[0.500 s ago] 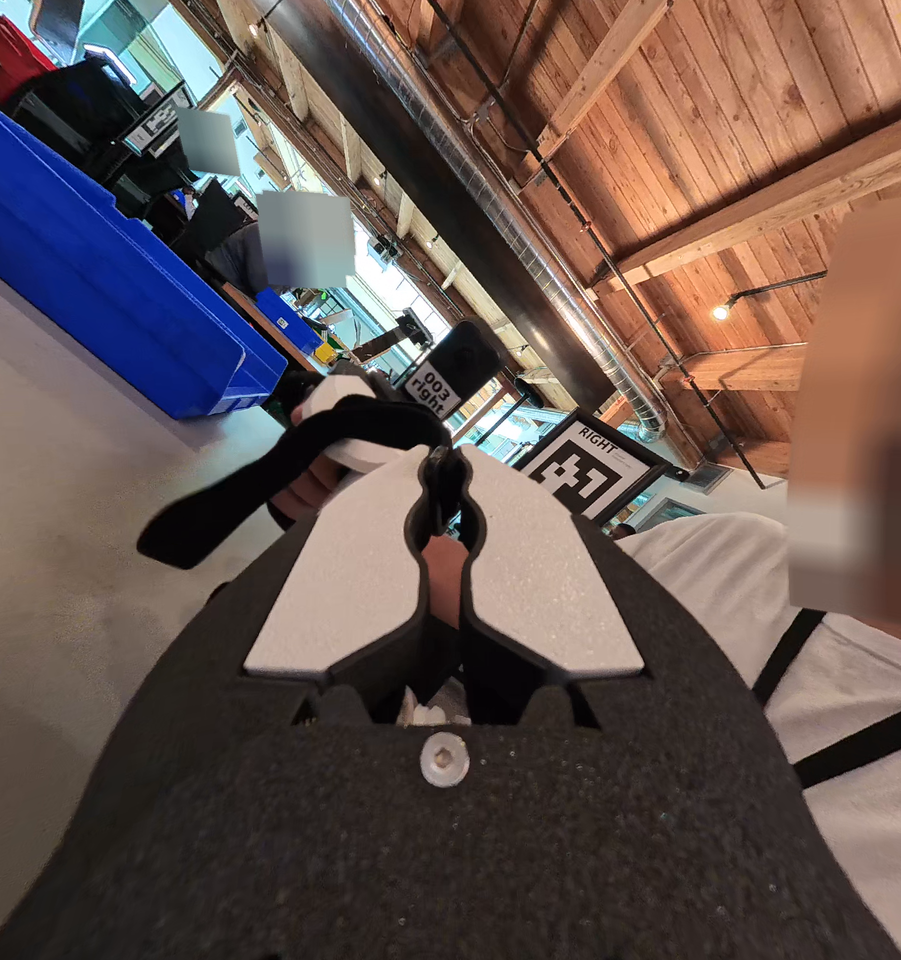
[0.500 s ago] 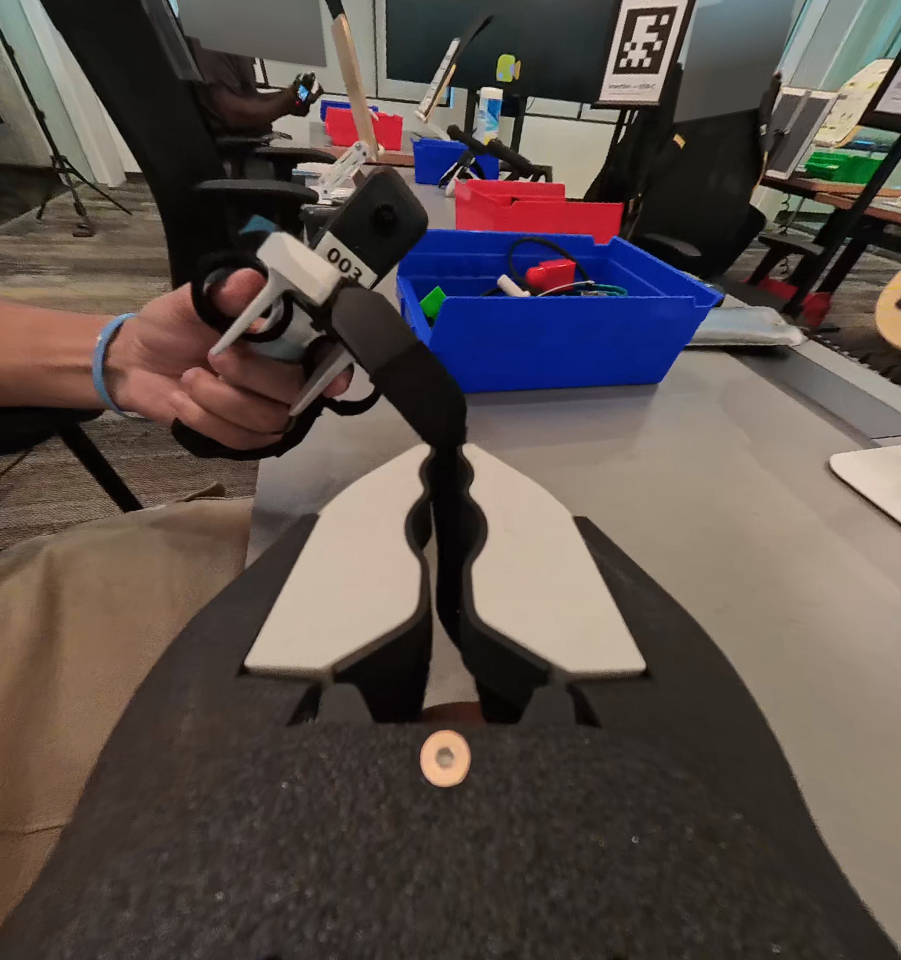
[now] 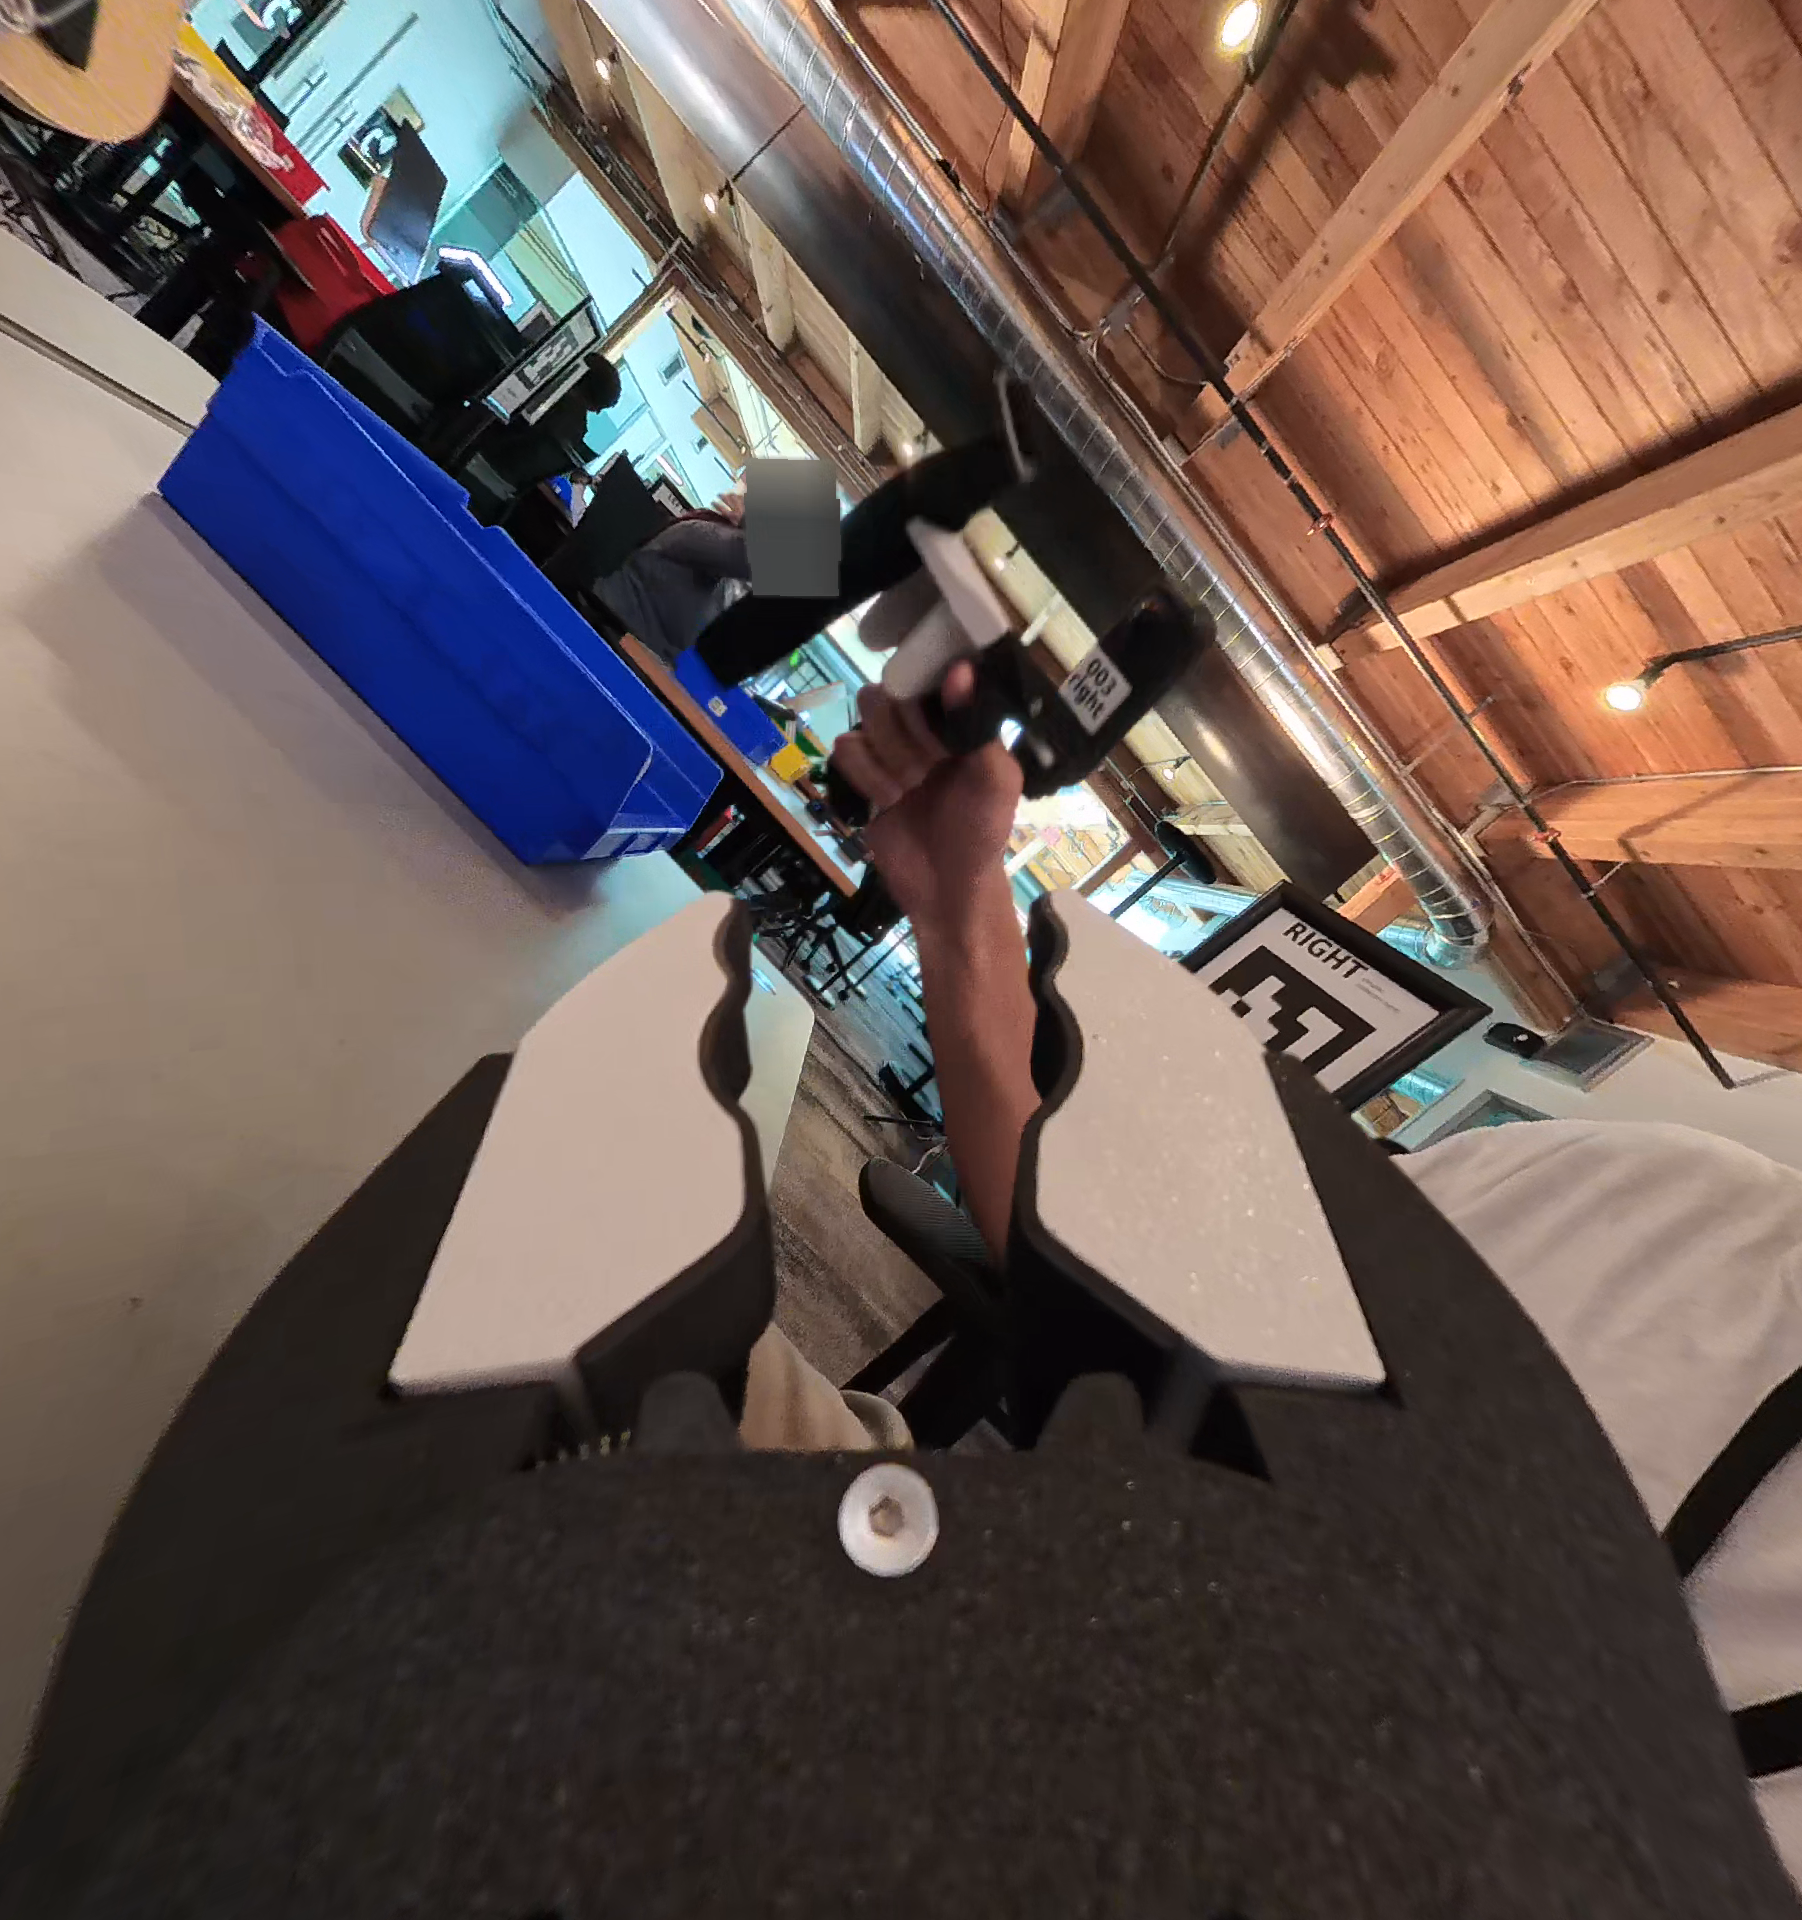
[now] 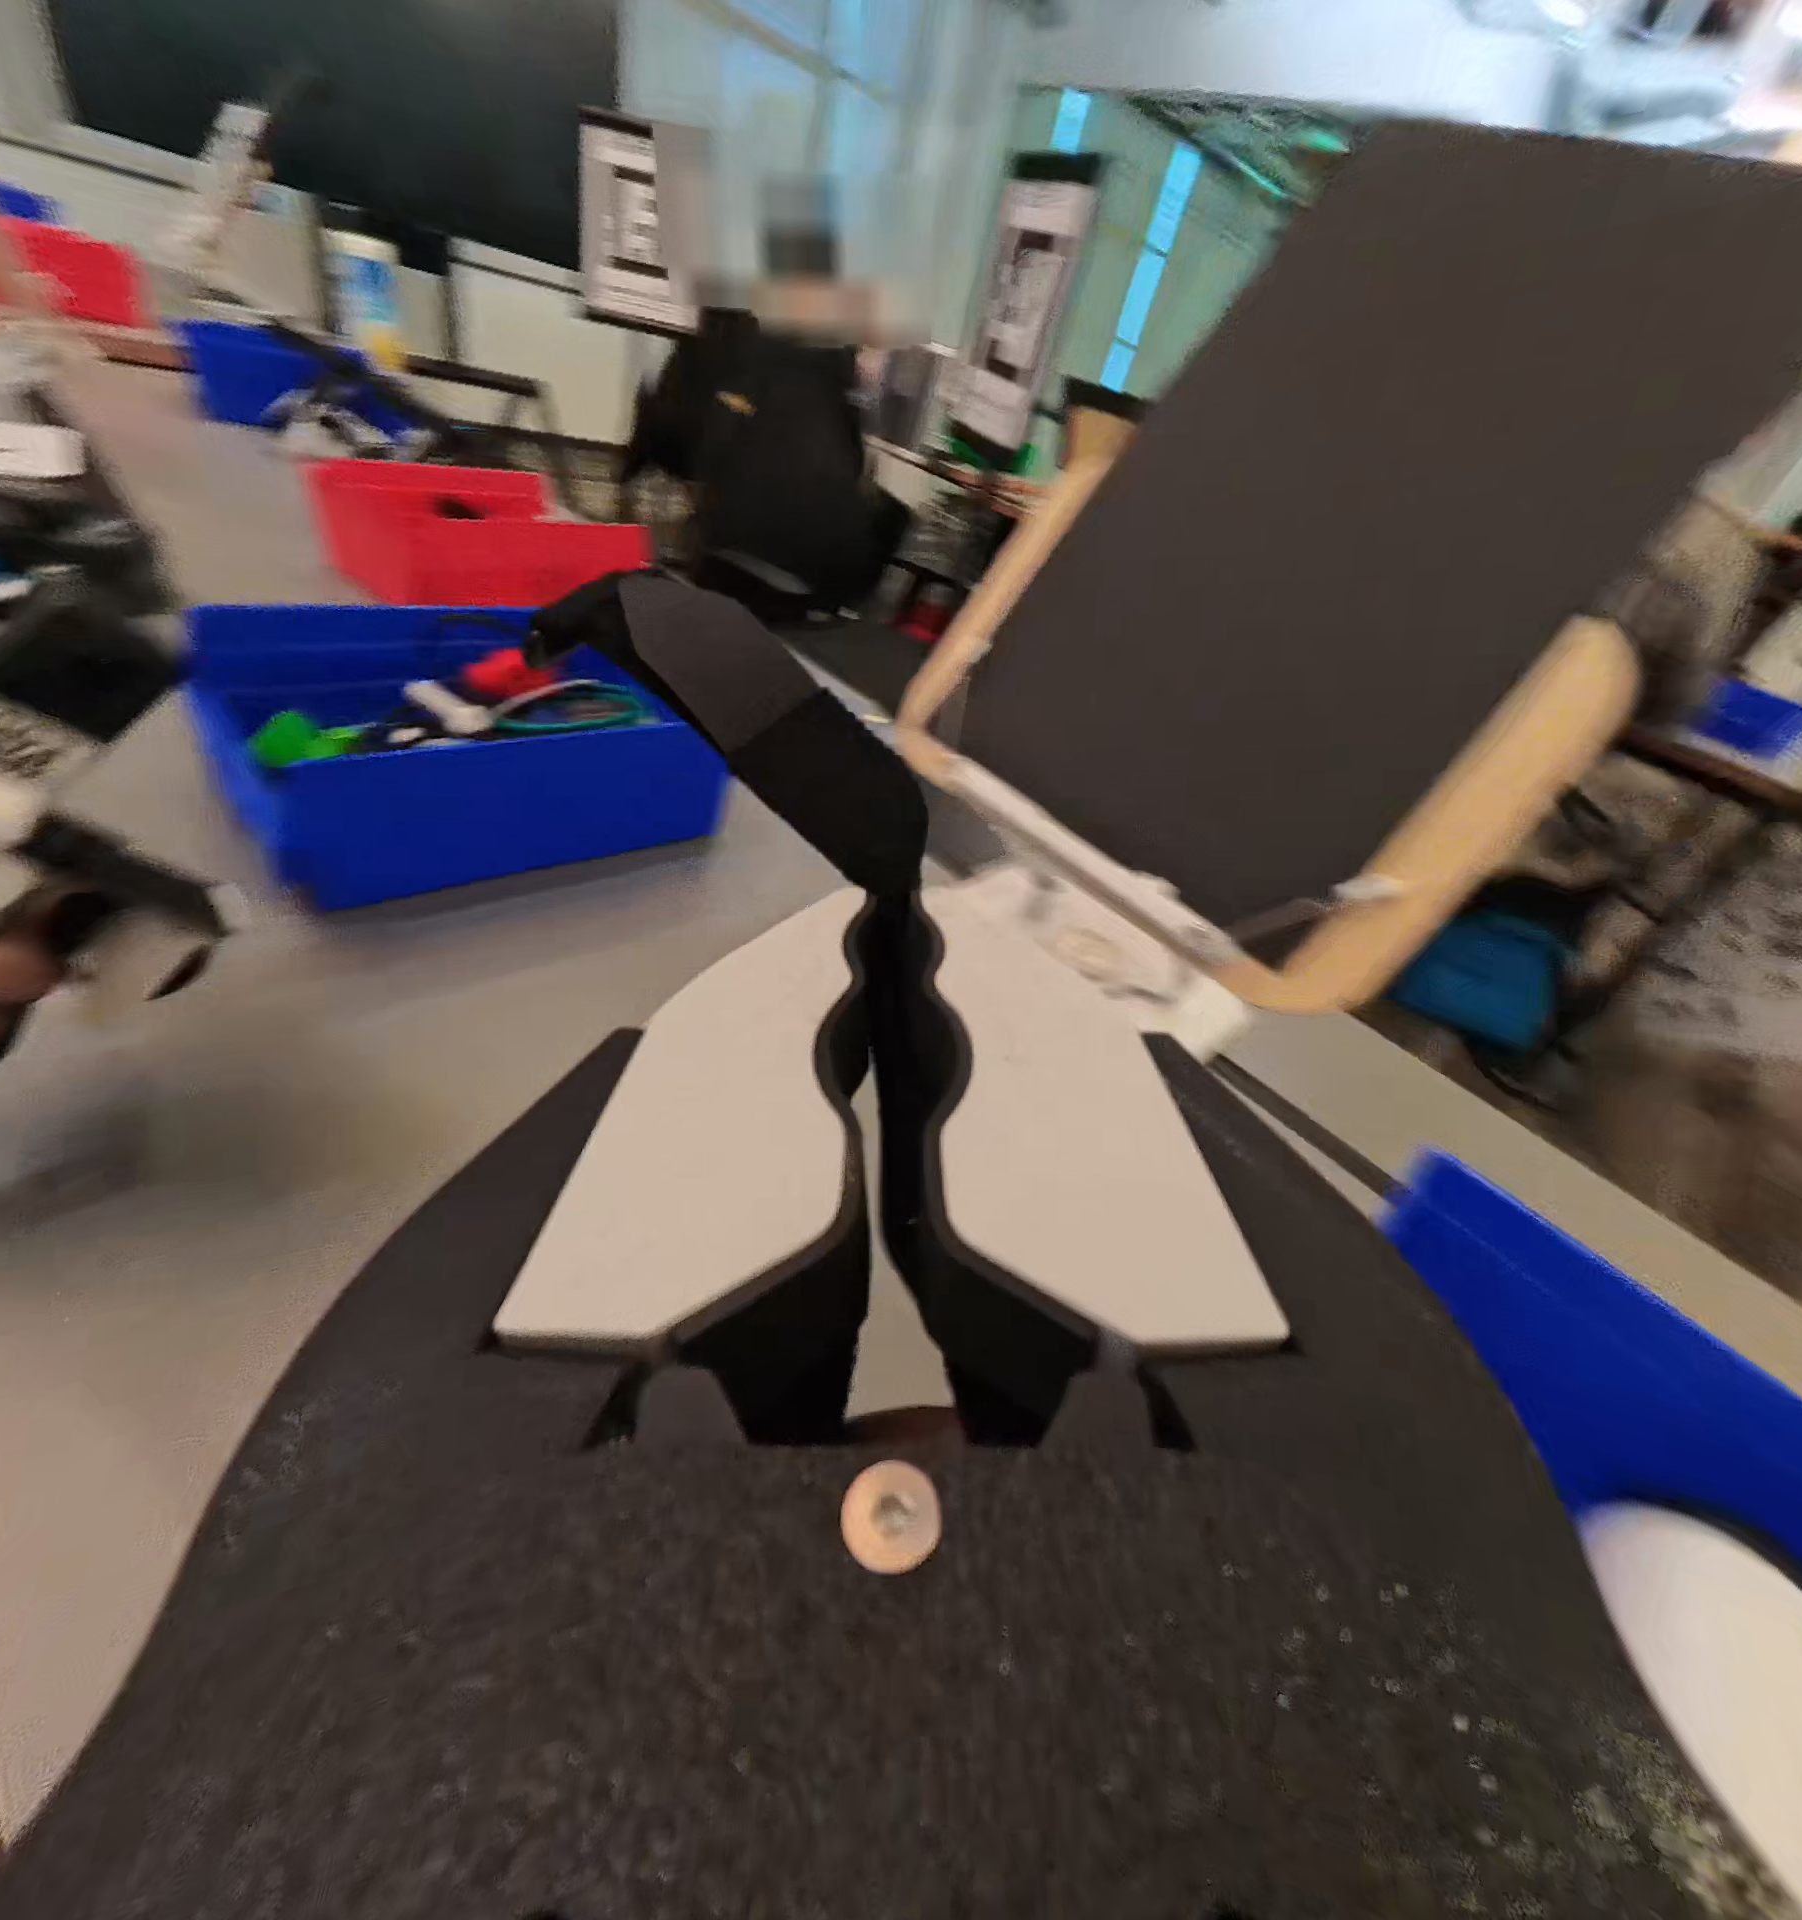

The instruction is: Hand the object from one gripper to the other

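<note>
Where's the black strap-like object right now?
Right wrist view: the black strap-like object is clamped in the right hand-held gripper, rising up and leftward in front of the blue plastic bin.

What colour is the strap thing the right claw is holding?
Black all over. The strap shows best in the right wrist view, pinched in the right claw.

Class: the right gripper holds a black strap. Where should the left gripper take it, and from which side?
Grip the free upper end of the black strap, clear of the right gripper pinching its base. It rises and bends left, so probably bring the left gripper from that side, fingers across its flat faces.
</note>
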Demonstrator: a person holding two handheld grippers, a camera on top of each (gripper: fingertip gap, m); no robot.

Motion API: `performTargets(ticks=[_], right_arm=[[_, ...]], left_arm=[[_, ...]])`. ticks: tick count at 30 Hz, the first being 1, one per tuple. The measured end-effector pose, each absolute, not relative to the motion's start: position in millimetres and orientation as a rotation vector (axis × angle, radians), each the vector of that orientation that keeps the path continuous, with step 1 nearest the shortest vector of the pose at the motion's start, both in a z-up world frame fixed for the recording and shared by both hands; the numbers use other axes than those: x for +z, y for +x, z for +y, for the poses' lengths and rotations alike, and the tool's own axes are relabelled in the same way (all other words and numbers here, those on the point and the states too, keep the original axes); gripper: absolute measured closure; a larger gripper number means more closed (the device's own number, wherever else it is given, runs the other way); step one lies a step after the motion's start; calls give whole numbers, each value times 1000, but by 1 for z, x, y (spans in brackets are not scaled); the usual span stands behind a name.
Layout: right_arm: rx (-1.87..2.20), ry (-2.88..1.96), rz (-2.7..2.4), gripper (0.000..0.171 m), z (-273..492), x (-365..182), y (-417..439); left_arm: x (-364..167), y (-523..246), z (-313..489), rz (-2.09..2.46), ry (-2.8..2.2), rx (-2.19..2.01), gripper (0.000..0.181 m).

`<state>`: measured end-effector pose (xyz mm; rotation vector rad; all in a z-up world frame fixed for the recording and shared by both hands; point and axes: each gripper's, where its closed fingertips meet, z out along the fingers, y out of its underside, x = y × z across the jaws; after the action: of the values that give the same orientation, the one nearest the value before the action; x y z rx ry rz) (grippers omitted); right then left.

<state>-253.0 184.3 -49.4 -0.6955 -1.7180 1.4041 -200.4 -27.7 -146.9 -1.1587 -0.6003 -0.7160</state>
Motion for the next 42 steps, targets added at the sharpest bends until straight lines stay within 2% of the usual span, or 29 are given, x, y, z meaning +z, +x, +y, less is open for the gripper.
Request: performTargets(ticks=[3,8,13,20,24,27,29,32,34,36,39,42], right_arm=[[1269,-1088,-1632,168,281,-33,-271],[1095,-1804,-1516,167,388,-120,-323],[899,-2164,-1446,167,431,-217,-367],[565,-2190,-1344,165,451,-260,-391],[559,-2194,-1334,159,447,-269,-397],[550,-2115,-1401,142,440,-264,-396],[631,-2021,-1383,141,437,-237,-393],[833,-1763,-1348,141,419,-167,-369],[976,-1582,-1349,142,386,-127,-336],[1183,-1418,-1396,143,329,-113,-295],[1432,-1283,-1527,145,239,-152,-235],[1484,-1252,-1648,144,194,-208,-199]], left_arm=[[-148,-201,-28,-601,-1163,-709,133],[-153,-197,-20,-606,-1184,-736,137],[-154,-194,-18,-605,-1201,-727,137],[-158,-197,-22,-613,-1239,-683,140],[-159,-195,-21,-600,-1258,-699,140],[-164,-192,-18,-581,-1316,-684,139],[-168,-191,-16,-576,-1369,-636,138],[-177,-190,-14,-577,-1468,-538,137],[-183,-193,-14,-581,-1534,-437,137],[-189,-198,-14,-600,-1598,-323,138],[-200,-211,-18,-650,-1670,-143,139],[-204,-221,-19,-671,-1659,-72,134]])
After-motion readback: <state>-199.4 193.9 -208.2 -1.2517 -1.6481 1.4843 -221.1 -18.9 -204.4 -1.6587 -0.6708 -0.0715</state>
